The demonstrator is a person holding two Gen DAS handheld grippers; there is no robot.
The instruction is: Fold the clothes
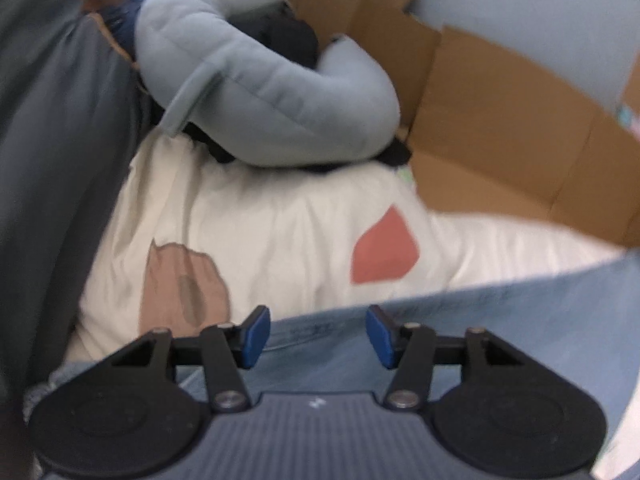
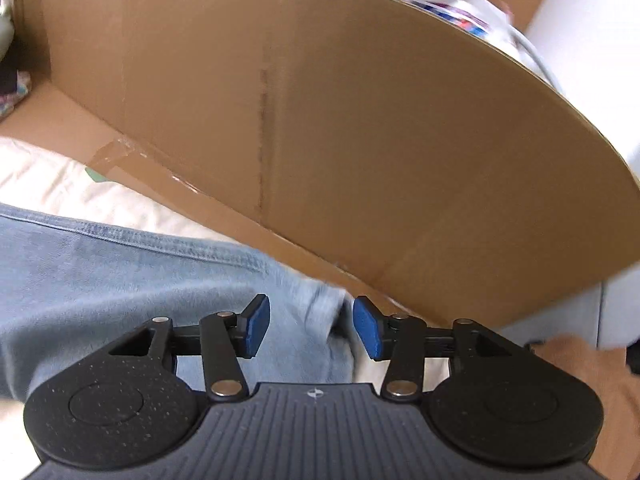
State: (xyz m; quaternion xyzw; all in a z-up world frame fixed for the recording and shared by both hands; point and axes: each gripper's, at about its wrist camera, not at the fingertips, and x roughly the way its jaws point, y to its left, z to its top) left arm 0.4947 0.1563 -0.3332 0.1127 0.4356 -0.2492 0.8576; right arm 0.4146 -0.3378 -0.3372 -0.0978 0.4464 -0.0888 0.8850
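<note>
Hovering over the light blue jeans [image 1: 500, 320], both tools are released: left tool [image 1: 318, 336] and right tool [image 2: 311, 328] each have blue pads apart, nothing pinched. Jeans lie on a cream bedsheet [image 1: 280, 220] with a red patch. Further back sit a blue-grey padded cushion [image 1: 256, 92] and a cardboard box [image 2: 360, 120].

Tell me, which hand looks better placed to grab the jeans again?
Probably the right. The right tool hangs open over the jeans' bunched end, cloth between its pads. The left tool is open too, above a flat stretch.
</note>
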